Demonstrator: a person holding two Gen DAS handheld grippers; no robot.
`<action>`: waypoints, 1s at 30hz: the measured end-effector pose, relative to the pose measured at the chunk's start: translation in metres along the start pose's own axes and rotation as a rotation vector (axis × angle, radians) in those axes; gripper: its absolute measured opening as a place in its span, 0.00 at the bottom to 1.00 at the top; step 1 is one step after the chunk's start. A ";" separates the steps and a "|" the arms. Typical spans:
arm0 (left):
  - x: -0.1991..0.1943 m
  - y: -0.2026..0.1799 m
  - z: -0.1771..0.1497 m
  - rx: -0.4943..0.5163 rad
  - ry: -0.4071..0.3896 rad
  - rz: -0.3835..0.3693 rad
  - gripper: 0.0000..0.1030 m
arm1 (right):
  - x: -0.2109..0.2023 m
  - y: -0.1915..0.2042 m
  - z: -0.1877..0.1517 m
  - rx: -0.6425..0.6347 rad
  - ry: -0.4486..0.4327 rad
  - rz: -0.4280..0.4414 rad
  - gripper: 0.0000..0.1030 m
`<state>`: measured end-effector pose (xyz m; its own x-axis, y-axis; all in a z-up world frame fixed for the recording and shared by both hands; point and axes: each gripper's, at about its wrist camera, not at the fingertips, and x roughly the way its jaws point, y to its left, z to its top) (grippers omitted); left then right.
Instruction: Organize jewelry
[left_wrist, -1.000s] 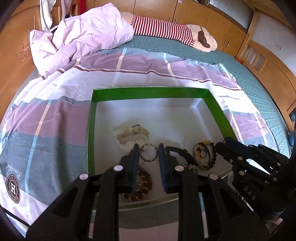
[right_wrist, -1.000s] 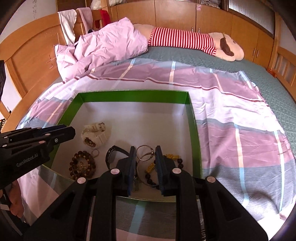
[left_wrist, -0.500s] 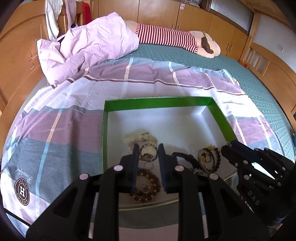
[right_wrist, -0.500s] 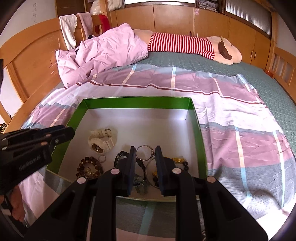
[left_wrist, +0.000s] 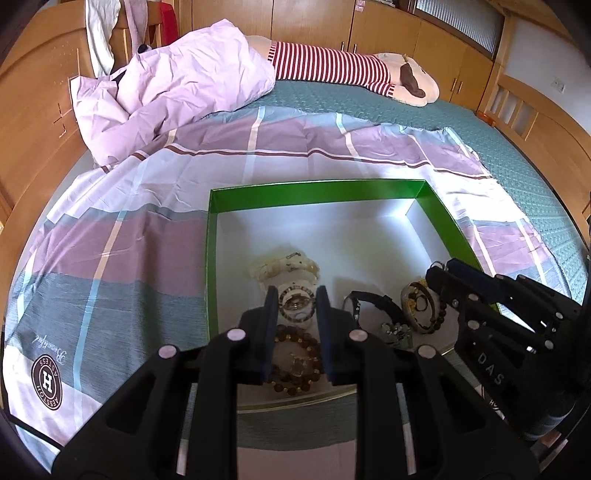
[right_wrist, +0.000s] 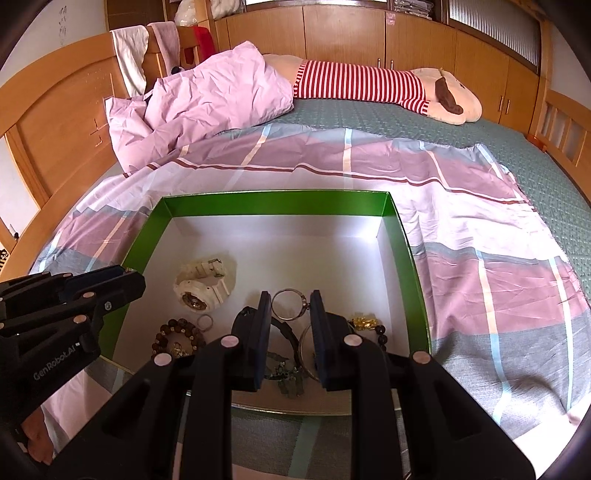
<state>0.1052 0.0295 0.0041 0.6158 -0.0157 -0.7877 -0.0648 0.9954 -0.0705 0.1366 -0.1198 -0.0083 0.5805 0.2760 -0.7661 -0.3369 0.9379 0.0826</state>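
Note:
A green box (left_wrist: 314, 194) (right_wrist: 273, 205) with a white floor lies on the bed and holds the jewelry. Inside lie a white watch (left_wrist: 284, 267) (right_wrist: 205, 282), a brown bead bracelet (left_wrist: 295, 363) (right_wrist: 177, 338), a black watch (left_wrist: 373, 304) (right_wrist: 242, 319), a gold and dark bead bracelet (left_wrist: 419, 304) (right_wrist: 367, 325) and a small ring (right_wrist: 205, 322). My left gripper (left_wrist: 293, 301) is shut on a small beaded ring (left_wrist: 295, 306) above the box's near part. My right gripper (right_wrist: 290, 302) is shut on a silver ring (right_wrist: 290, 303) above the box.
The box rests on a plaid purple, grey and white sheet (left_wrist: 122, 236). A crumpled pink quilt (right_wrist: 207, 99) and a striped plush toy (right_wrist: 369, 83) lie at the far end of the bed. Wooden bed frames and cupboards (right_wrist: 343, 33) surround it.
Both grippers have risen and drawn back from the box, each keeping its ring between the fingers. The box now looks smaller and farther below.

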 end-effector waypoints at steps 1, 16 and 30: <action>0.001 -0.001 0.000 -0.001 0.003 -0.004 0.20 | 0.000 0.000 0.000 -0.003 0.002 -0.002 0.21; -0.001 0.000 0.002 -0.015 -0.010 0.022 0.65 | -0.022 -0.009 -0.003 -0.004 -0.069 -0.092 0.79; -0.001 0.007 0.003 -0.053 0.026 0.079 0.90 | -0.026 -0.016 -0.006 0.023 -0.056 -0.124 0.91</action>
<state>0.1067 0.0370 0.0061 0.5865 0.0592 -0.8078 -0.1538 0.9873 -0.0394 0.1230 -0.1432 0.0064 0.6576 0.1680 -0.7344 -0.2427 0.9701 0.0045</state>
